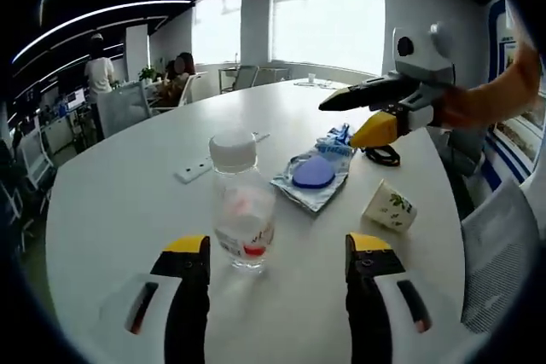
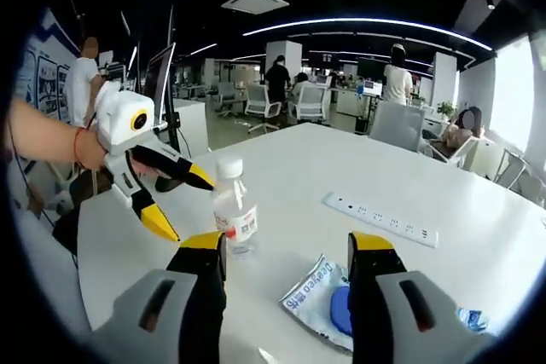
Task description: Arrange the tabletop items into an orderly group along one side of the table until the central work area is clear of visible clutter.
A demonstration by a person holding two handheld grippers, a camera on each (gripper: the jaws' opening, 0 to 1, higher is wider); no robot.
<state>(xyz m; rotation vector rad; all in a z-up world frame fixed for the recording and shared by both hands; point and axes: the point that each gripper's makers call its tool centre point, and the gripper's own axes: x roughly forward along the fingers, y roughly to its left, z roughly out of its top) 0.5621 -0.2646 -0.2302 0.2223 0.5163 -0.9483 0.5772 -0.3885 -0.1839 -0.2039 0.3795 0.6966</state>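
Observation:
A clear plastic bottle (image 1: 243, 206) with a white cap stands upright on the white table (image 1: 119, 210). It sits just ahead of my left gripper (image 1: 277, 249), whose jaws are open with nothing gripped. My right gripper (image 1: 339, 124) comes in from the right, open and empty, hovering over a silver packet with a blue disc (image 1: 314, 175). In the right gripper view the bottle (image 2: 235, 215) stands ahead and left of my right gripper (image 2: 288, 245). The packet (image 2: 320, 300) lies between its jaws, and the left gripper (image 2: 189, 209) reaches toward the bottle from the left.
A paper cup (image 1: 391, 206) lies on its side near the right edge. A crumpled blue item (image 1: 337, 138) and a black loop (image 1: 382, 155) lie past the packet. A white power strip (image 1: 194, 170) (image 2: 380, 217) sits mid-table. Office chairs and people stand beyond the table.

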